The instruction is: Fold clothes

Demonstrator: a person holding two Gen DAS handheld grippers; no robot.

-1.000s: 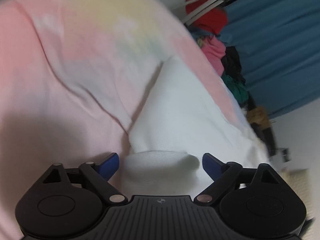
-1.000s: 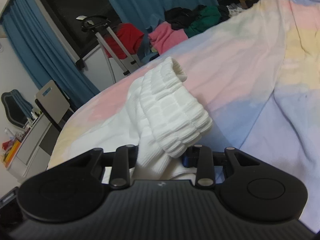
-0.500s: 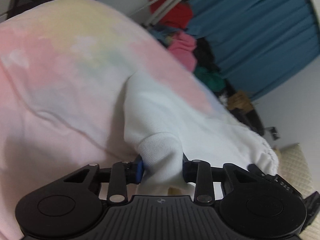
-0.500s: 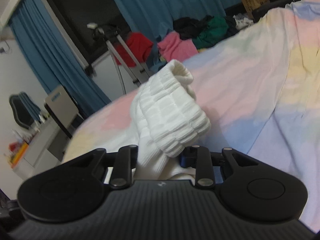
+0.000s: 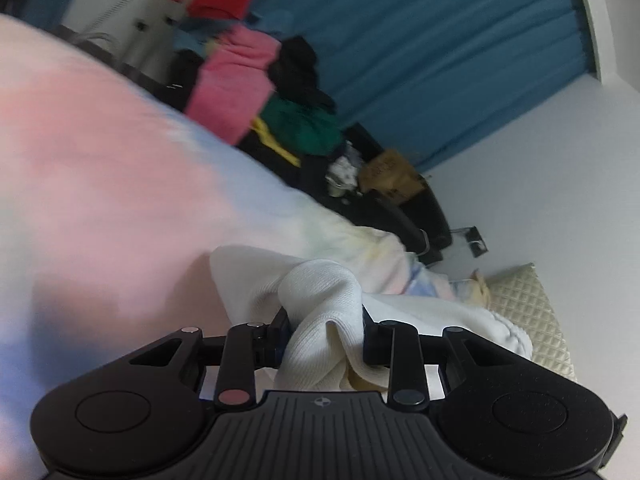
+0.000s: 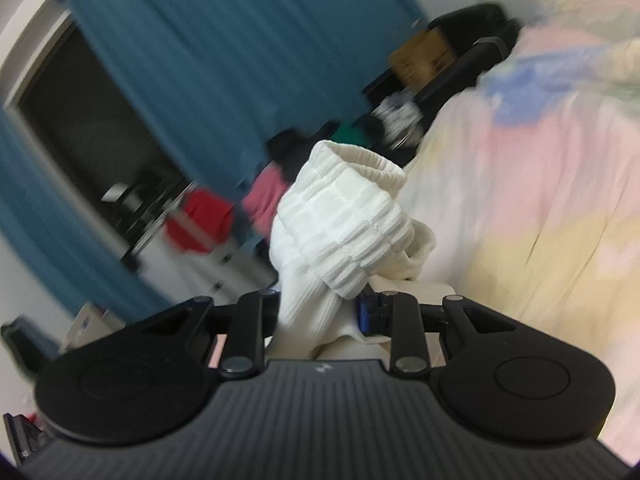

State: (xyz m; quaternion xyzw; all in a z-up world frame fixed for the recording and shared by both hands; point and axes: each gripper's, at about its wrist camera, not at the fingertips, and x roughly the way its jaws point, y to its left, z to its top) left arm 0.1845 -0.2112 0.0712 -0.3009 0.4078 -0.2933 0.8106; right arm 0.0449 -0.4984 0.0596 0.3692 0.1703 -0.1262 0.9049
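While the pastel tie-dye bedspread [image 5: 120,184] lies bare of any folded piece in view, the white ribbed garment [image 6: 340,220] hangs bunched above it (no crease visible), the left claw [image 5: 324,332] clamping one part and the right claw [image 6: 320,312] its elastic cuff; folding looks unfinished.

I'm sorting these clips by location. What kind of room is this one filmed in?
Most likely a bedroom in a home. A pastel bedspread fills the foreground, with a quilted cream pillow at its far end, blue curtains over the window, and a pile of clothes beside the bed.
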